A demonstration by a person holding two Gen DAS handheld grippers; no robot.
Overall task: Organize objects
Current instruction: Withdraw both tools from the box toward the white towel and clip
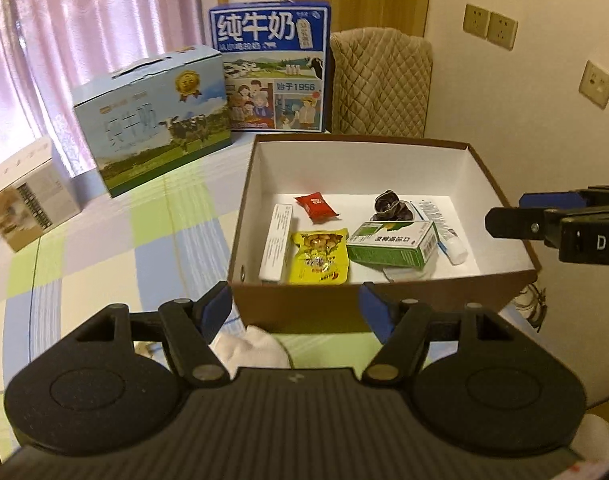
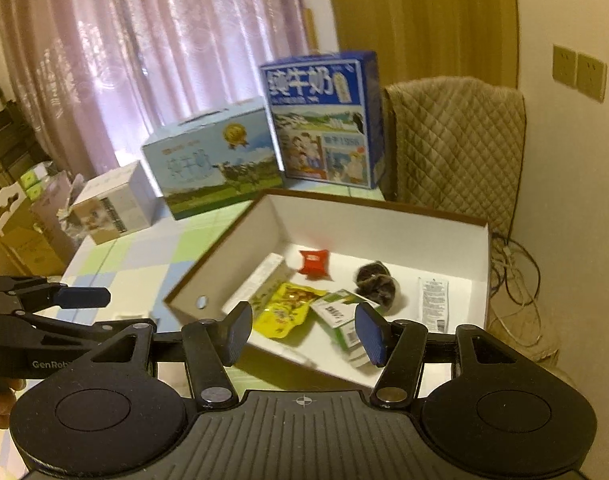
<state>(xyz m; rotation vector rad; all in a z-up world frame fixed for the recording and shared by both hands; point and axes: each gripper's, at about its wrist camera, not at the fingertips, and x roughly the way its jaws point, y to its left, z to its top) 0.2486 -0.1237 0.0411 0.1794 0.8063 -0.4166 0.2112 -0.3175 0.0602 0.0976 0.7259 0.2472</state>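
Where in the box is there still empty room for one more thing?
The brown box is bare along its back wall, behind the red packet, and in the right front corner past the white tube. The front left is crowded around the yellow snack bag.

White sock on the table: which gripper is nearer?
Left. The left gripper hovers open right over the white sock, outside the box's near wall. The right gripper is open above the box's contents.
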